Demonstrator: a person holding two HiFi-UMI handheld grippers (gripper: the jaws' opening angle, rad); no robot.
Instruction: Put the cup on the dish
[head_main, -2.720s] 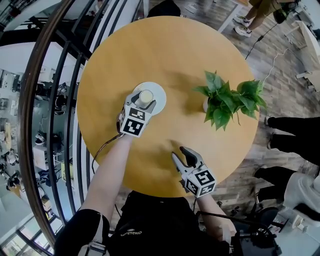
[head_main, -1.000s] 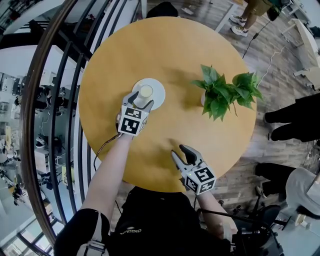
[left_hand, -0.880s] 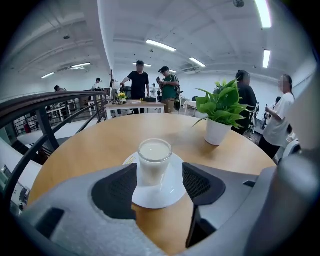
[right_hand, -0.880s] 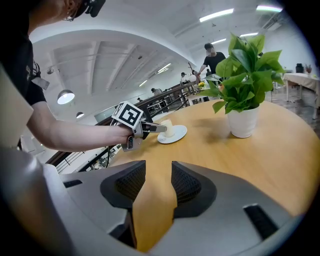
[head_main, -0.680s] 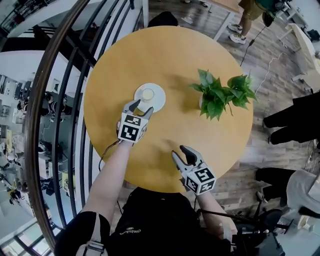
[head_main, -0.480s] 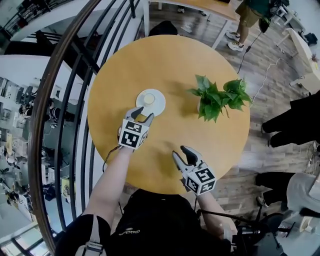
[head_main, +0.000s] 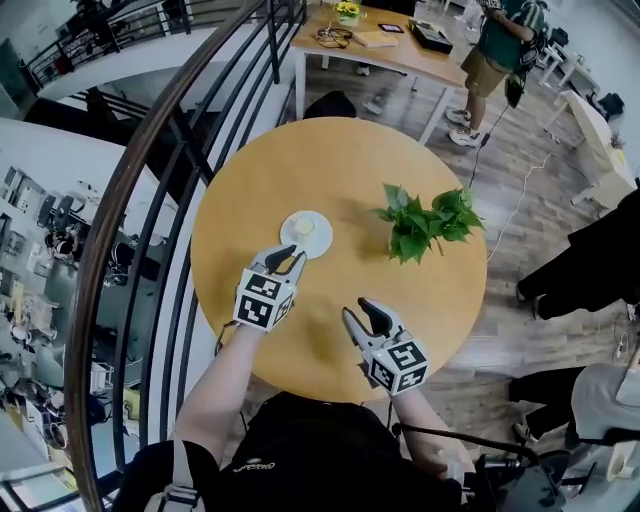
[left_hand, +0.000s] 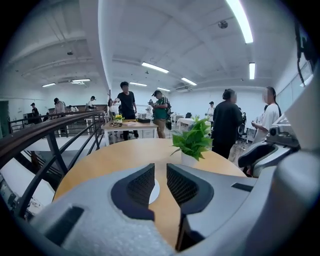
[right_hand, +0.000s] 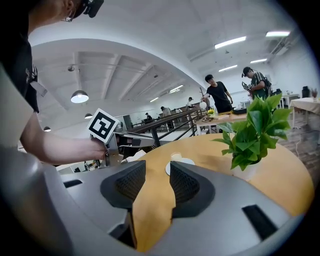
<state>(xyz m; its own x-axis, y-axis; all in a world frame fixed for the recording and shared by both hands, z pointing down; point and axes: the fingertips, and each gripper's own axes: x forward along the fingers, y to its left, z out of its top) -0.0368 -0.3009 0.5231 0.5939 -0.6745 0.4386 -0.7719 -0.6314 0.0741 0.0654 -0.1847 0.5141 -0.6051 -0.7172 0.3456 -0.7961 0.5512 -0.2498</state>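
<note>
We note the left gripper with jaws closing and nothing between them; the cup sits on the dish just beyond its fingertips. The right gripper, jaws apart and empty, faces open table from the near edge.

A round wooden table fills the middle of the head view, with a leafy potted plant standing right of centre. A dark curved railing runs down the left. At the top stands a cluttered desk, with a person beside it.
</note>
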